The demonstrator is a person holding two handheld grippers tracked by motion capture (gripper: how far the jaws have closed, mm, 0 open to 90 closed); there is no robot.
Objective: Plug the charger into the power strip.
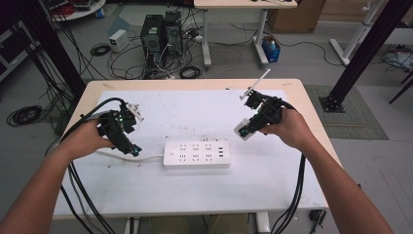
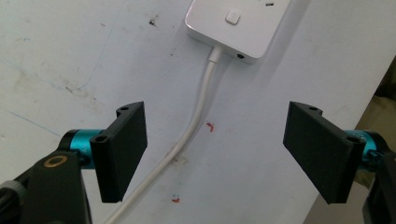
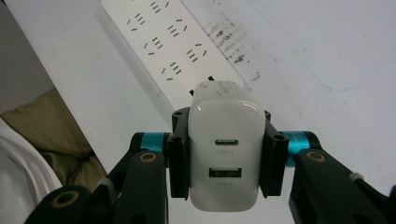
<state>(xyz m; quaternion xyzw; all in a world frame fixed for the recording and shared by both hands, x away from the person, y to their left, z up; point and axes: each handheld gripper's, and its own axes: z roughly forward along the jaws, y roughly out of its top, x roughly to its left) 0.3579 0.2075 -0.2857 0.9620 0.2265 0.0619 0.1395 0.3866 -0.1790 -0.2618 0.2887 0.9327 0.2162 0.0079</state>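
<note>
The right gripper (image 3: 225,161) pinches a white USB charger (image 3: 224,154) between its 2 black jaws, which press flat against the charger's 2 sides. The charger's rear face looks back along the jaws, with 2 ports on it, a small oval one above a wider rectangular one. Just past the charger's far end lies a white power strip (image 3: 173,49), its rows of sockets running away from the jaws toward the upper left; the charger hangs above the table (image 3: 327,56) near the strip's closer end, and whether the 2 touch cannot be told. In the high view the right gripper (image 1: 249,127) holds the charger (image 1: 245,130) off the strip's (image 1: 196,154) right end, a little up and to the right of it, with the right hand (image 1: 287,127) behind it.

The left gripper (image 2: 215,154) has its 2 jaws spread wide apart, with nothing pinched. Between them, on the tabletop below, runs the strip's white cable (image 2: 196,121), which leads away from the jaws to the strip's end (image 2: 236,25), where a square button sits. Small red marks dot the white surface near the cable. In the high view the left gripper (image 1: 127,146) hovers just off the strip's left end, above the cable (image 1: 146,158), held by the left hand (image 1: 87,139).
</note>
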